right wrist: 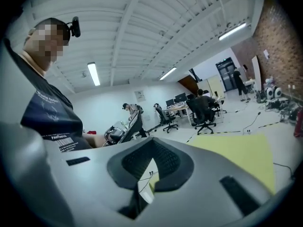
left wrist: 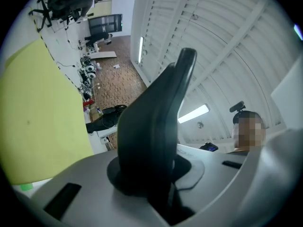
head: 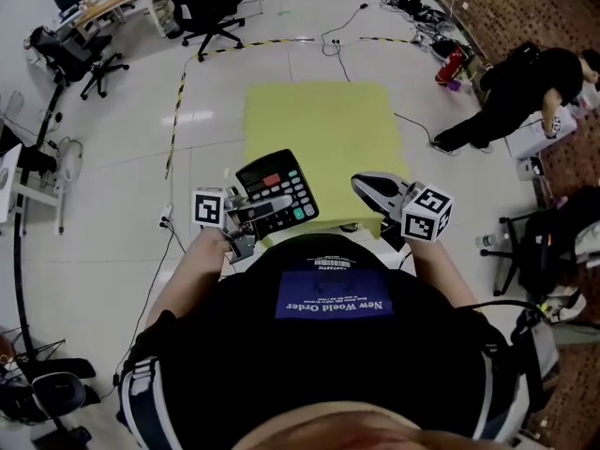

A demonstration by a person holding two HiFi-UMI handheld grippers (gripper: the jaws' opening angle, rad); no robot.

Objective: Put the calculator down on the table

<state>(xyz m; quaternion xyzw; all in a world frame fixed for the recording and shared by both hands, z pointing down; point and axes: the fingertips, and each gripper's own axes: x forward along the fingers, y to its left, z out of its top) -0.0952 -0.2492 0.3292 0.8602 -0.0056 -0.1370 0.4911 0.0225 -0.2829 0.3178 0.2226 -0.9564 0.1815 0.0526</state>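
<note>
Left hand-held gripper (head: 249, 210) clamps calculator (head: 277, 193) by near-left edge, keys up, over near edge of yellow surface (head: 319, 125). Right hand-held gripper (head: 367, 187) right of calculator, apart, jaws together, empty.

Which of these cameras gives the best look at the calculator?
The head view. There the calculator faces up with its screen and keys plain to see, gripped by the left gripper. The left gripper view shows only its dark edge, close up. The right gripper view shows at most a small distant sliver.
</note>
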